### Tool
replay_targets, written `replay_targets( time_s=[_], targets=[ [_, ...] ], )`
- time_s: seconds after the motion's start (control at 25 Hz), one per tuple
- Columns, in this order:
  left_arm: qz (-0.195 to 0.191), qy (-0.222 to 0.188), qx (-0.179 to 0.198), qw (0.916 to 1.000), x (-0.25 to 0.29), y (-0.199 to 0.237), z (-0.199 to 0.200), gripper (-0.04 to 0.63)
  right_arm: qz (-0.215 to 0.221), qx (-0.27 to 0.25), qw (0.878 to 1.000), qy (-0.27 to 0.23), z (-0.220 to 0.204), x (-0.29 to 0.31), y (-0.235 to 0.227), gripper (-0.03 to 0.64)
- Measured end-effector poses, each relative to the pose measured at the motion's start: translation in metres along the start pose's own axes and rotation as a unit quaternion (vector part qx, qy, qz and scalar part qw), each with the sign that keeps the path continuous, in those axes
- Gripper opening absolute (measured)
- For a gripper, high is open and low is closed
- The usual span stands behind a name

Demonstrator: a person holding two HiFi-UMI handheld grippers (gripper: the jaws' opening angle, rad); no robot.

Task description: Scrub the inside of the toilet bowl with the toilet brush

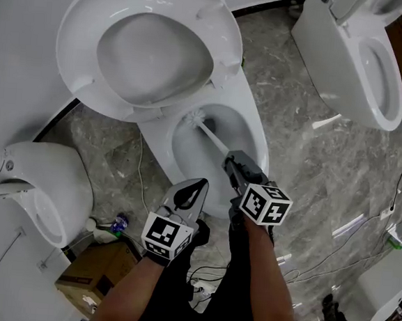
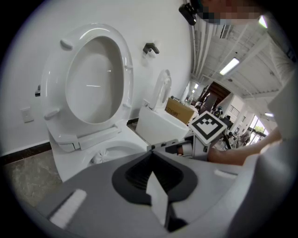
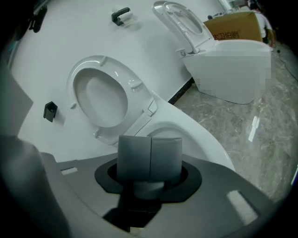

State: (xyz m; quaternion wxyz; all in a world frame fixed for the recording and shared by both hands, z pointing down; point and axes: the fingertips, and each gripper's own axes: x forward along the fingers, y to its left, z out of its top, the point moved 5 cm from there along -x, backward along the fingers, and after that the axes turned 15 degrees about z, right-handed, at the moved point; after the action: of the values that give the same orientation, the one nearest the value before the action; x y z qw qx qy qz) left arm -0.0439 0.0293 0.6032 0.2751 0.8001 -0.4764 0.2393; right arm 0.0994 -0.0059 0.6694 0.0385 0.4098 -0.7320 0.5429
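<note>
Toilet brush [image 1: 213, 137] in the toilet bowl [image 1: 258, 136] — bristle head down, handle slanting up to the right.
At the left, the left gripper [image 1: 193, 188] hangs over the bowl's front rim, its jaws closed together with nothing between them. In the middle, the raised seat and lid [image 1: 155, 47] leave the bowl open, and the brush's white bristles sit low by the back inner wall. To the right, the right gripper [image 1: 232, 162] clamps its jaws on the handle's upper end.

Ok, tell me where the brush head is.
Head view, centre: the brush head is inside the toilet bowl, at its upper-left wall below the raised seat.
</note>
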Motion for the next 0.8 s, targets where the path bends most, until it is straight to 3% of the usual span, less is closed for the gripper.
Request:
replay_targets(
  time_s=[0.24,0.48,0.8],
  targets=[
    [0.007,-0.002,-0.006,1.0,-0.009,0.006,0.006,0.005,-0.026,0.005,1.0,0.01,0.001,-0.03,0.001,0.166],
    [0.003,0.0,-0.011,0.9999,-0.014,0.001,0.007,0.005,-0.119,0.046,0.991,0.034,-0.031,-0.066,-0.019,0.166],
    [0.004,0.004,-0.007,1.0,-0.005,0.008,-0.011,0.005,-0.135,0.133,0.982,-0.025,-0.053,-0.022,-0.043,0.166]
  ],
)
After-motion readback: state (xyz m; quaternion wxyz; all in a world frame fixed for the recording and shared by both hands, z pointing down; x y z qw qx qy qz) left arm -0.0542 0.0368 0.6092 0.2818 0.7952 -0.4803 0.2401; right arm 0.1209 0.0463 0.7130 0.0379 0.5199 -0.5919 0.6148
